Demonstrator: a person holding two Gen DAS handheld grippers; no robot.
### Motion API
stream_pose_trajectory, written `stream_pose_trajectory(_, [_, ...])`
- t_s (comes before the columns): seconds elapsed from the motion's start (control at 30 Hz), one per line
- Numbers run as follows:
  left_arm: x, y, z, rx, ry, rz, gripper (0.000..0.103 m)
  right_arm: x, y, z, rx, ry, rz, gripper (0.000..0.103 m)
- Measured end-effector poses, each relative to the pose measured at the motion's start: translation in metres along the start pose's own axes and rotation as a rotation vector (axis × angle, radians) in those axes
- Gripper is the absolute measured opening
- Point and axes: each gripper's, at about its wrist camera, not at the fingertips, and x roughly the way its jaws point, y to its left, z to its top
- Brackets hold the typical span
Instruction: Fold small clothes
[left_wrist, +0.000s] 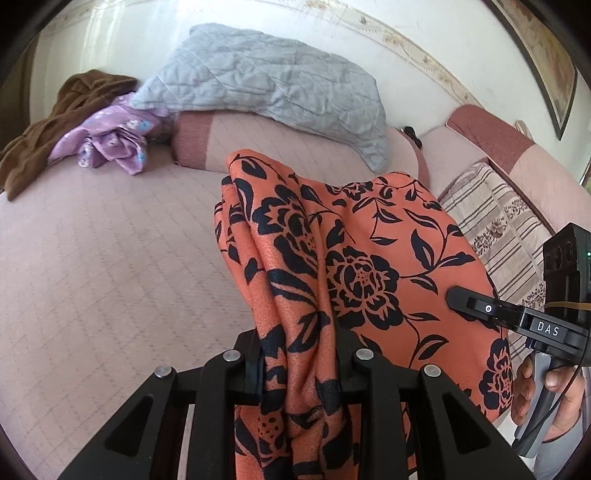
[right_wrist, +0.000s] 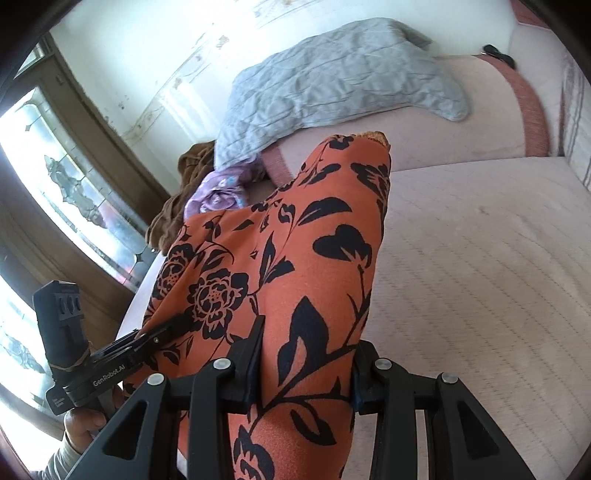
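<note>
1. My left gripper (left_wrist: 301, 363) is clamped on a bunched fold of the orange cloth (left_wrist: 369, 258), held up above the pink sofa (left_wrist: 110, 258).
2. My right gripper (right_wrist: 306, 373) pinches the same cloth, which drapes between the two.
3. A grey quilt (left_wrist: 266, 81), purple garment (left_wrist: 110, 136) and brown garment (left_wrist: 55, 122) lie behind.
</note>
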Motion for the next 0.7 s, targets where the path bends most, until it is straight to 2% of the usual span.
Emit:
stream_pose_trajectory(0.4, [0.028, -0.011, 0.008, 0.022, 0.041, 0.018, 0.027, 0.017, -0.046, 0.004, 0.04, 0.02, -0.003, 0.039])
stream_pose_trajectory(0.7, [0.053, -0.005, -0.004, -0.002, 0.096, 0.028, 0.027, 0.044, -0.073, -0.003, 0.076, 0.073, -0.019, 0.039])
